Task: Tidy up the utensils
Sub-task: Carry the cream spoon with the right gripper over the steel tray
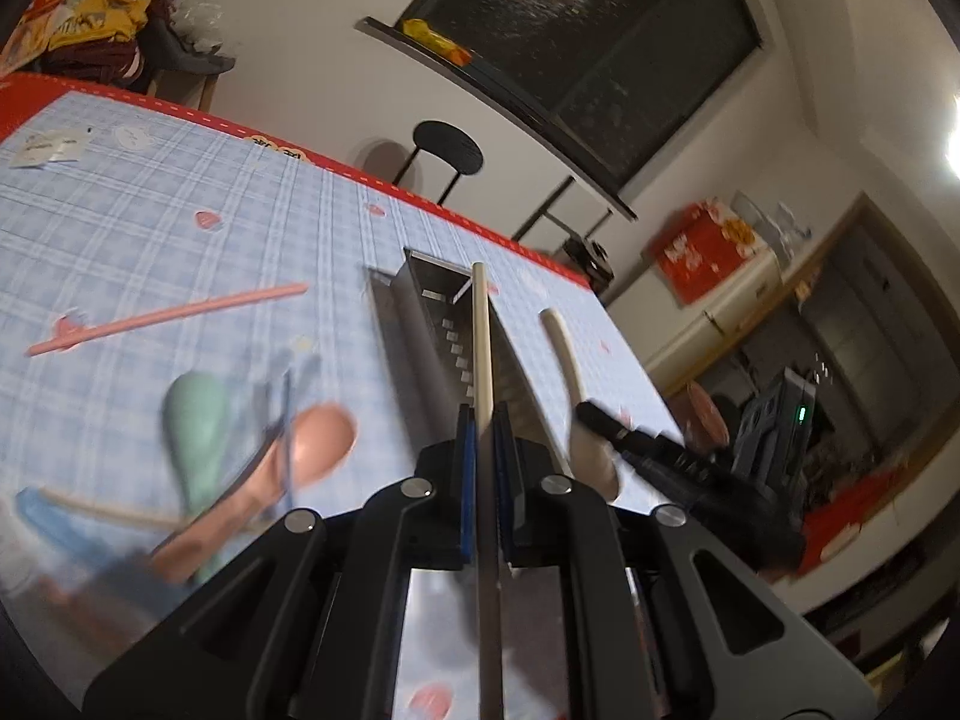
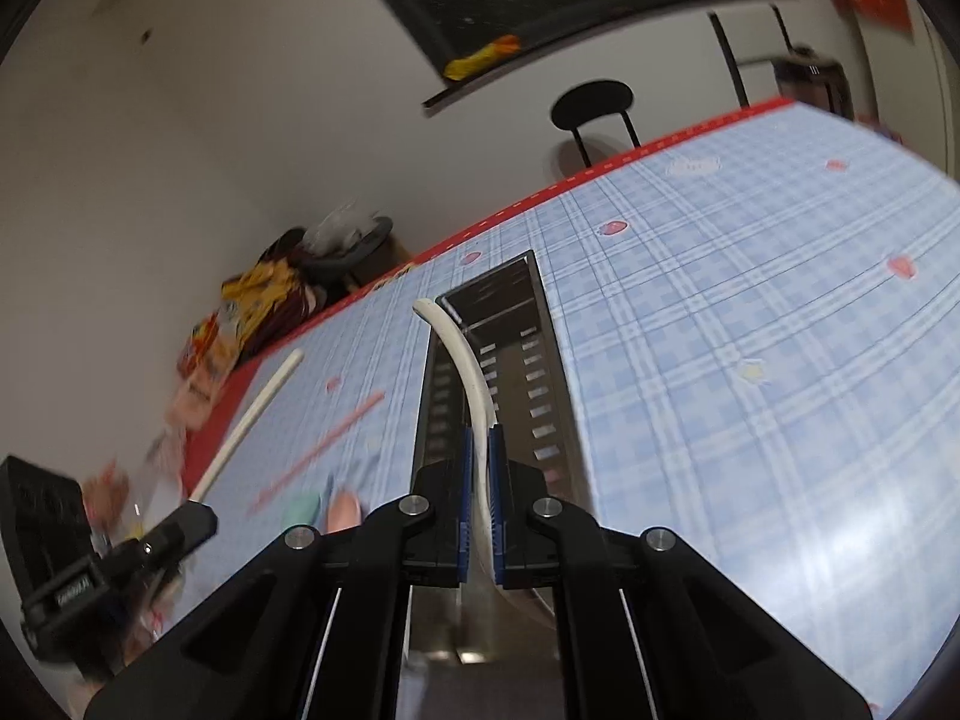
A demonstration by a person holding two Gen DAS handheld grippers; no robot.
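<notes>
My left gripper [image 1: 485, 420] is shut on a cream chopstick [image 1: 482, 336] that points forward over a long metal utensil holder [image 1: 420, 324]. My right gripper [image 2: 479, 444] is shut on a cream spoon [image 2: 462, 360] by its handle, above the same metal holder [image 2: 540, 372]. In the left wrist view the cream spoon [image 1: 564, 348] and the right gripper [image 1: 600, 420] show just right of the holder. In the right wrist view the left gripper [image 2: 192, 519] holds the chopstick [image 2: 252, 414] at the left.
On the blue plaid tablecloth [image 1: 150, 228] lie a pink chopstick [image 1: 168, 315], a green spoon [image 1: 195, 420], a pink spoon [image 1: 300, 450] and other blurred utensils at lower left. A black chair [image 1: 447, 150] stands behind the table's red edge.
</notes>
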